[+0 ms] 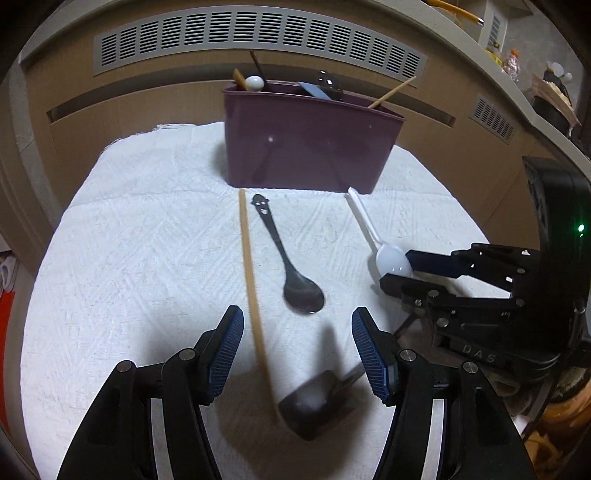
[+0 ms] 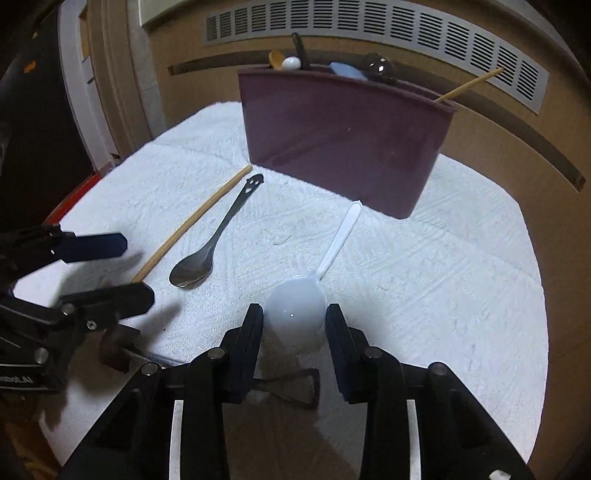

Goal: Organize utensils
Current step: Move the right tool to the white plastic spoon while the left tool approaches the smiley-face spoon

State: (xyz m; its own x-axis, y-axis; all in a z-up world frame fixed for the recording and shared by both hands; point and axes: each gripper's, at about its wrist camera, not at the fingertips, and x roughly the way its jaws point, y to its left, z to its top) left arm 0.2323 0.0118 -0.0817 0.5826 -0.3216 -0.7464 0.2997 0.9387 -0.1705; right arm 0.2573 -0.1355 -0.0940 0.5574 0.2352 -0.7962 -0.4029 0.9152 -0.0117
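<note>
A purple utensil holder [image 1: 306, 147] [image 2: 343, 140] stands at the back of the white cloth with several utensils sticking out. A wooden stick [image 1: 249, 273] [image 2: 192, 221] and a metal spoon with a face-shaped handle end [image 1: 295, 273] [image 2: 207, 254] lie in front of it. My left gripper [image 1: 297, 347] [image 2: 136, 269] is open just over the stick's near end and a dark brown spoon [image 1: 314, 402] [image 2: 118, 343]. My right gripper [image 2: 294, 317] [image 1: 395, 271] is shut on the bowl of a white plastic spoon [image 2: 295, 314] [image 1: 391, 258], whose handle points toward the holder.
The white textured cloth [image 1: 129, 240] [image 2: 443, 277] covers a rounded table that drops off on all sides. A brown wall panel with a vent grille [image 1: 258, 33] rises right behind the holder. Clutter sits on a ledge [image 1: 546, 92] at the far right.
</note>
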